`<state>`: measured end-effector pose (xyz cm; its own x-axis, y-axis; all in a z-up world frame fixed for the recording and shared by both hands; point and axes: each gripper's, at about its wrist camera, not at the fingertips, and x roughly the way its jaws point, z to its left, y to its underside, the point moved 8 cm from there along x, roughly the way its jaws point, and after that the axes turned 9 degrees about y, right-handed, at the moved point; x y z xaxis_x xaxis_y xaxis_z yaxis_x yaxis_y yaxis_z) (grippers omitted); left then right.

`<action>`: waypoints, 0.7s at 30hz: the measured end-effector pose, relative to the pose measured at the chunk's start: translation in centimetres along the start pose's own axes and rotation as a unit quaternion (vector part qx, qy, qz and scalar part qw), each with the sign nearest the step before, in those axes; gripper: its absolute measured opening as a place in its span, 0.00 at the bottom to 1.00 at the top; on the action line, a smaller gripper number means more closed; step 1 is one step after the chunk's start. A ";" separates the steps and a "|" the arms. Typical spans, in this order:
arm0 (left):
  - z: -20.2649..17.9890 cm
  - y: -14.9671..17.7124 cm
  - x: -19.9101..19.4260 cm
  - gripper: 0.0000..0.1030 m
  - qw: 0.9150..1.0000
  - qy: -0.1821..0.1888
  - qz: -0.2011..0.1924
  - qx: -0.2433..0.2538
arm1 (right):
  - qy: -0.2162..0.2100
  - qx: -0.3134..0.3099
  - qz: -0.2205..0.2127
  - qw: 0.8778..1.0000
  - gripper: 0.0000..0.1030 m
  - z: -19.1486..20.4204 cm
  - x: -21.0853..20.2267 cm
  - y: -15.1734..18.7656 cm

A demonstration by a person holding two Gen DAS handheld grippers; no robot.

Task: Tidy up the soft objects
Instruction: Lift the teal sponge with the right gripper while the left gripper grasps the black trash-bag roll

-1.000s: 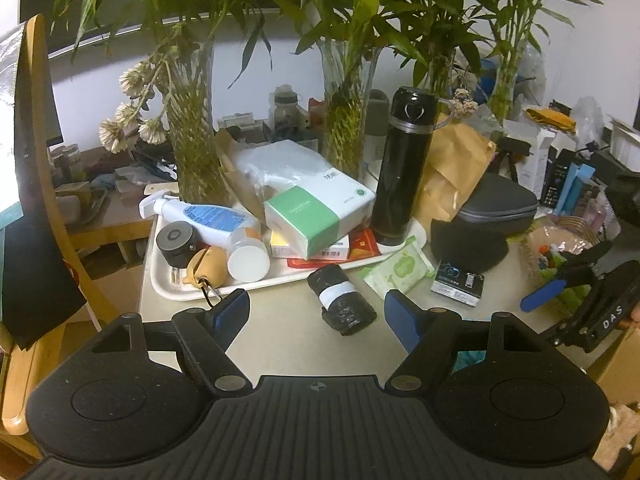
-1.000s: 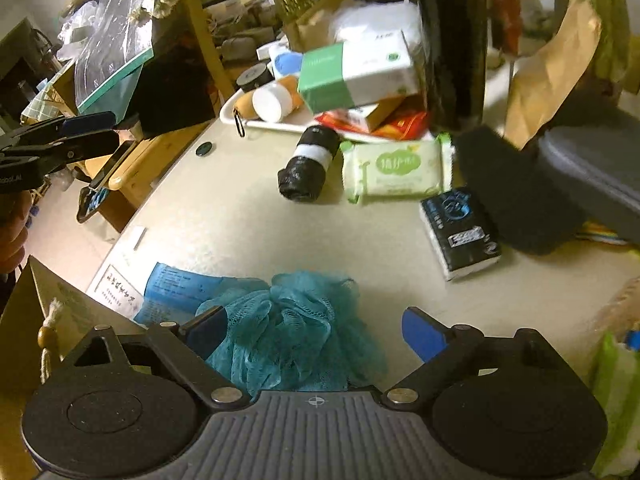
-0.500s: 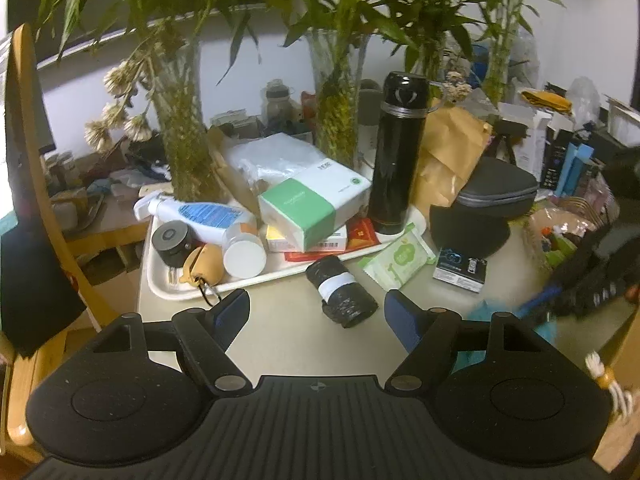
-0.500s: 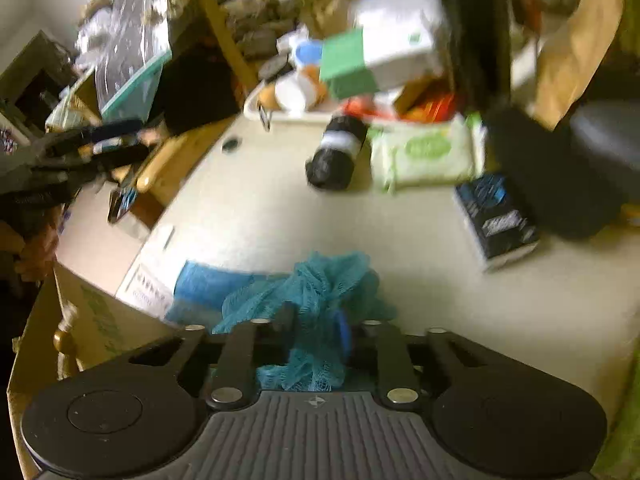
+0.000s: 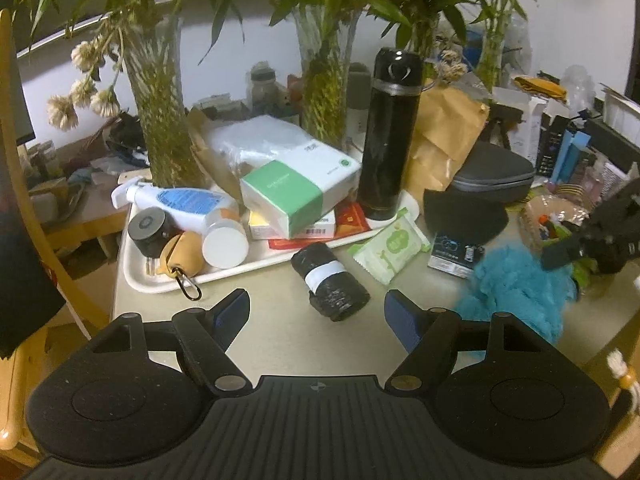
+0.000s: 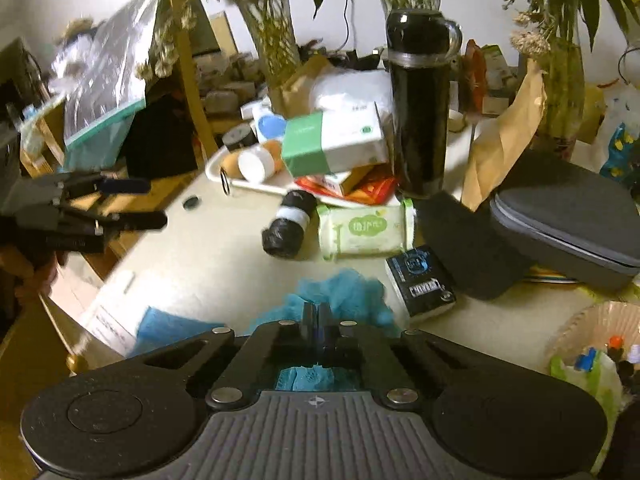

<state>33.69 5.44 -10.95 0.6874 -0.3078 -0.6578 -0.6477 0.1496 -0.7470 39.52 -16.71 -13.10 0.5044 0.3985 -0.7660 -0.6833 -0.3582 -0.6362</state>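
Note:
A teal mesh bath sponge hangs from my right gripper, which is shut on it and holds it above the table; it also shows in the left wrist view at the right. My left gripper is open and empty, low over the table's near edge, facing a black bag roll. A green wet-wipes pack and a small black tissue pack lie between roll and sponge. The left gripper shows in the right wrist view at the far left.
A white tray holds a green-and-white tissue box, bottles and a black flask. Glass vases of bamboo stand behind. A grey zip case and black pouch sit right. A blue leaflet lies on the table's front edge.
My right gripper closed on the teal sponge and lifted it off the table, rising and tilting up. The left gripper moved slightly closer to the tray and stayed open.

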 end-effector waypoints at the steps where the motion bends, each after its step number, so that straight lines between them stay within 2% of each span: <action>1: 0.0 0.0 0.1 0.72 1.000 -0.003 0.002 -0.001 | 0.002 -0.008 0.008 1.000 0.02 0.0 0.4 0.3; 5: -0.2 -0.1 0.1 0.72 1.000 0.002 0.002 0.001 | -0.016 -0.004 0.018 1.000 0.04 -0.5 0.8 0.8; 8: -0.3 -0.3 0.7 0.72 1.000 0.008 0.005 0.002 | -0.017 0.005 0.027 0.999 0.13 -1.2 1.1 0.9; 10: -0.3 -0.4 1.4 0.72 1.000 0.015 0.010 0.005 | -0.014 0.013 0.030 0.999 0.33 -1.6 1.3 0.8; 12: -0.3 -0.4 2.1 0.72 1.000 0.020 0.015 0.010 | -0.012 0.029 0.033 0.999 0.78 -2.2 1.6 0.7; 13: -0.3 -0.4 2.4 0.72 1.000 0.022 0.018 0.012 | -0.015 0.036 0.034 0.999 0.82 -2.3 1.9 0.7; 16: -0.1 -0.4 3.6 0.72 0.999 0.027 0.028 0.015 | -0.017 0.030 0.049 0.998 0.86 -2.1 2.8 0.9; 21: 0.6 -0.1 5.8 0.72 0.998 0.036 0.049 0.009 | 0.033 -0.019 0.079 0.996 0.89 -2.1 4.9 2.2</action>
<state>37.95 4.17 -14.75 0.5962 -0.3568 -0.7192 -0.7038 0.1987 -0.6821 41.59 -17.36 -18.46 0.4275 0.2781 -0.8602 -0.7366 -0.4444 -0.5098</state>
